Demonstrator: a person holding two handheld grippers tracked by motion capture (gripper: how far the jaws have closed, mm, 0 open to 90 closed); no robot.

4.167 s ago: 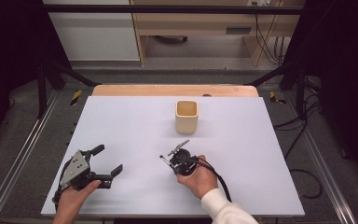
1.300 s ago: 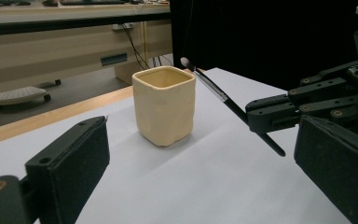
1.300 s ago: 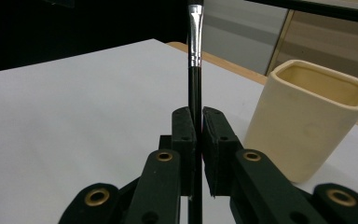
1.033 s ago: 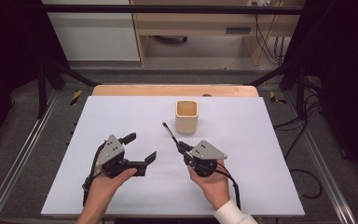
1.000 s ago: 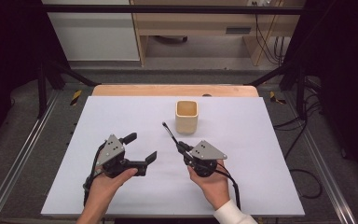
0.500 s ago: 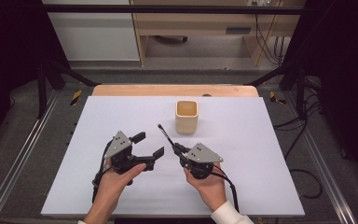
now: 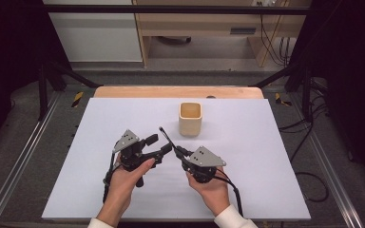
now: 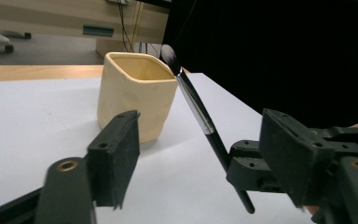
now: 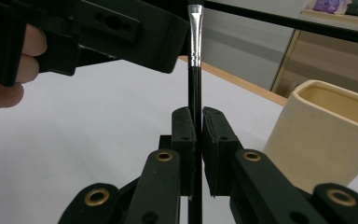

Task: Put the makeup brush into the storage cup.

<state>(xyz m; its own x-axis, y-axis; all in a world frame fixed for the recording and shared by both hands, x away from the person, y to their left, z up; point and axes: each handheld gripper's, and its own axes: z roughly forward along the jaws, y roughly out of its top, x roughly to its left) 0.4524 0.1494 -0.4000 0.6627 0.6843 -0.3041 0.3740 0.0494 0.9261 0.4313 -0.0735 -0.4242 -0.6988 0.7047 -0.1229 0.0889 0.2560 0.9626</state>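
Two grippers meet at table centre: right gripper (image 9: 196, 140) clamps the brush (image 8: 193, 100), bristles up; left gripper (image 8: 200, 154), jaws parted and just closing, brackets its handle. Handover likely; cup (image 7: 190, 118) waits at one o'clock

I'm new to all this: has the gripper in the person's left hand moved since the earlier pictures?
Yes. In the high view the left gripper has moved right and up, toward the beige cup and the brush held by the right gripper; its jaws have just been closing.

Lab, framed test table (image 7: 275, 142), trailing cables (image 7: 309, 142), wooden bench (image 7: 209, 23)
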